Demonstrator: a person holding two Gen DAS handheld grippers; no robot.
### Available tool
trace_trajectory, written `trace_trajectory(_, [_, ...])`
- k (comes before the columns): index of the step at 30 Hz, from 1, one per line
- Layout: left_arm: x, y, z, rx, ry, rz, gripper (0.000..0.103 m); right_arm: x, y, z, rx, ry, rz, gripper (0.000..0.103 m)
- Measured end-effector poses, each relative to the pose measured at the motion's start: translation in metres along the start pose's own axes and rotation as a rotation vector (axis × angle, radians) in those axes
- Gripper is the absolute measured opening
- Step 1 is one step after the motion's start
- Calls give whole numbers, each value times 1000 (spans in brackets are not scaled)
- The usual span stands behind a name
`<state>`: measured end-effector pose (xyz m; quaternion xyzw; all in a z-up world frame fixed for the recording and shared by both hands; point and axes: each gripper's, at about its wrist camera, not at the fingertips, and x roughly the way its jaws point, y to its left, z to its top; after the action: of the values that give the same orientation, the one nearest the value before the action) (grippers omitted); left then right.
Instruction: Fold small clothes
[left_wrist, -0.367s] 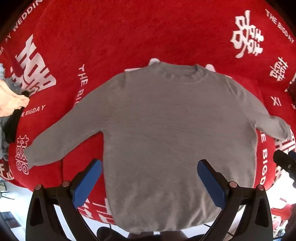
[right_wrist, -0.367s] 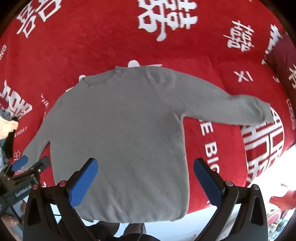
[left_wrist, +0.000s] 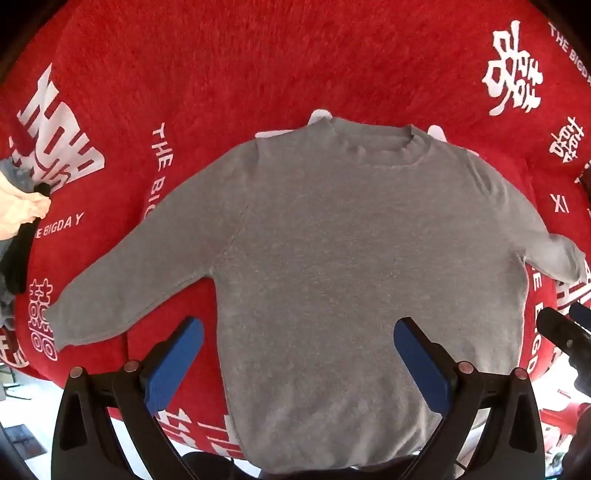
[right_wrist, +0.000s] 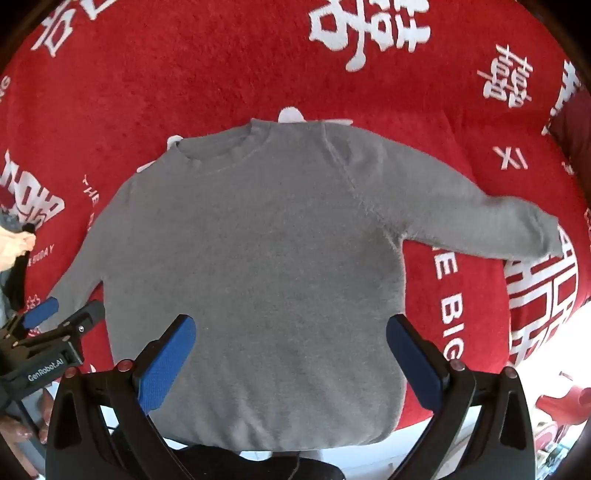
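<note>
A gray sweater (left_wrist: 332, 258) lay flat, sleeves outstretched, on a red blanket (left_wrist: 258, 74) (white lettering throughout), as the left gripper (left_wrist: 299, 328) and right gripper (right_wrist: 291, 325) hovered above its hem, fingers spread wide, holding nothing.

Your sweater (left_wrist: 332, 258) lies flat on the blanket (left_wrist: 258, 74), neckline at the far end and hem at the near edge closest to you. Its sleeves reach outward to either side, each resting on the blanket. A pile of other clothes (left_wrist: 14, 221) sits well to the left, apart from the left cuff. Your left gripper (left_wrist: 297, 354) hangs above the lower body of the sweater, fingers (left_wrist: 173, 365) spread and clear of the cloth. Your right gripper (right_wrist: 290, 350) hangs likewise above the hem area, just right of the left one, nothing between its fingers (right_wrist: 415, 358).
</note>
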<state>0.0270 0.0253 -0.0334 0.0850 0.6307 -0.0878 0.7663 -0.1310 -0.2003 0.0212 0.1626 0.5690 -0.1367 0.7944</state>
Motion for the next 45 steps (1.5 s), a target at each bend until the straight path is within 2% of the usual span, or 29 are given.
trace_trajectory(5, [12,-8,-4,-14,29,13,103,11,-6,-1,-32,1,1,103])
trace_trajectory(14, [18,-21,10,-118,113,59,103,22,-18,12,-112,46,35,103])
trace_trajectory(28, [28,-52,16,-51,161,100,103,38,-38,16,-87,81,59,103])
trace_trajectory(36, [29,-60,14,-26,168,80,103,40,-39,15,-80,89,68,103])
trace_trajectory(45, [31,-60,12,-44,184,72,103,39,-34,15,-86,89,68,103])
